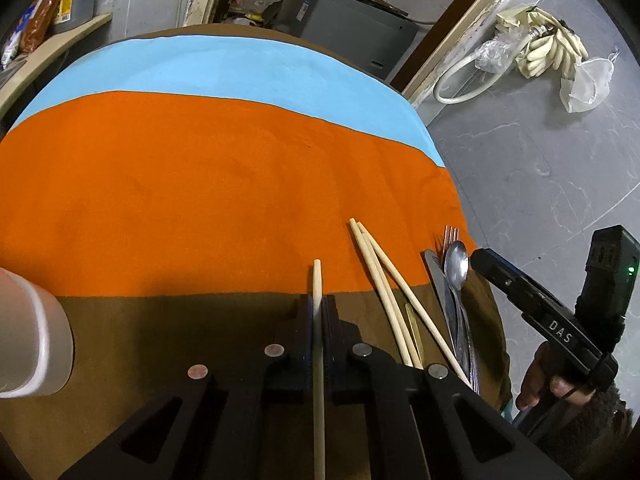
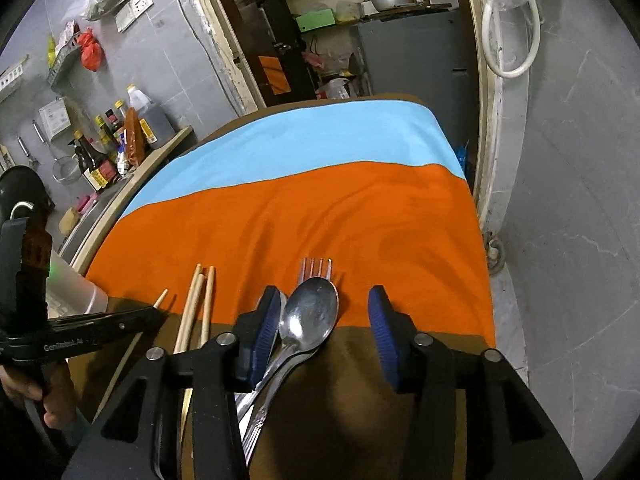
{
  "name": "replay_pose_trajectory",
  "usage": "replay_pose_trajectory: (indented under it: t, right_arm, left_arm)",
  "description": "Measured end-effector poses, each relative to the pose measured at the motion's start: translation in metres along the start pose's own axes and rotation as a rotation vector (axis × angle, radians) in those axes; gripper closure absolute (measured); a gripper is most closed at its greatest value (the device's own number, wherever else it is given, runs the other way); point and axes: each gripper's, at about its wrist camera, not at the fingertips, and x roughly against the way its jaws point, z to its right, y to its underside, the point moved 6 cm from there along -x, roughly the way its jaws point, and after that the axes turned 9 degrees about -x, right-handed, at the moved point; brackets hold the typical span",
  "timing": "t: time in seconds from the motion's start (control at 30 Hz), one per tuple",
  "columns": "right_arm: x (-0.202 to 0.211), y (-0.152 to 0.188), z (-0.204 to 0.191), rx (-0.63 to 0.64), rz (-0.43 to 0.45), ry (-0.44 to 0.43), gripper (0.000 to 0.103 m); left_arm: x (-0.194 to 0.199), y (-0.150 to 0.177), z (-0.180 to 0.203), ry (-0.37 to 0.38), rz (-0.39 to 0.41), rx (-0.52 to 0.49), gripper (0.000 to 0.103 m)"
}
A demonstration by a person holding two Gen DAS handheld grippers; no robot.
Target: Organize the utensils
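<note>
A person working at a cloth-covered table (image 1: 200,184) holds a two-finger gripper in each hand, both angled down toward the near edge. The left gripper (image 1: 318,312) is clamped on a single chopstick (image 1: 317,280), its jaws pressed together on the wooden stick, whose tip pokes out ahead over the line where the cloth's brown band meets the orange one. In the right wrist view that same left gripper (image 2: 154,314) enters from the left edge, with fingers (image 2: 24,392) of the person's hand wrapped round its handle below.

The right gripper (image 2: 324,320) hangs with its blue-padded jaws apart above a pile of metal cutlery: a spoon (image 2: 310,314) lies bowl-up between the pads, touching neither, with a fork (image 2: 316,266) showing its tines just beyond and a knife (image 1: 436,276) tucked beside them. No earlier frame is at hand to compare. From the left wrist camera the right gripper (image 1: 480,258) appears at the right edge, its tip near the spoon (image 1: 456,258) and the fork (image 1: 451,233).

Between the two grippers lie the other loose chopsticks (image 1: 380,276), crossing one another, just beside the cutlery. A pale cup (image 1: 36,340) sits at the table's left side, well apart from the utensils. Beyond the table are a gray cabinet (image 1: 352,28), bottles (image 2: 100,152) crowded on a counter, and a white hose (image 1: 460,76) on the floor.
</note>
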Motion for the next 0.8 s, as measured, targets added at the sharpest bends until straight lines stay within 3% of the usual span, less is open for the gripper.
replay_pose_trajectory:
  t: [0.07, 0.27, 0.5, 0.8]
  right_arm:
    - [-0.007, 0.000, -0.001, 0.002, -0.020, 0.003, 0.081]
    - [-0.017, 0.007, -0.001, -0.004, -0.065, -0.022, 0.098]
    - [0.002, 0.005, -0.013, 0.024, -0.030, -0.047, 0.101]
    - [0.055, 0.009, -0.042, 0.059, 0.087, 0.014, 0.102]
  left_arm:
    - [-0.002, -0.001, 0.000, 0.001, 0.001, -0.004, 0.098]
    - [-0.001, -0.002, -0.003, 0.012, 0.007, 0.012, 0.098]
    - [0.016, -0.008, 0.000, 0.052, 0.070, 0.017, 0.098]
    - [0.067, -0.016, 0.004, 0.083, 0.177, -0.006, 0.098]
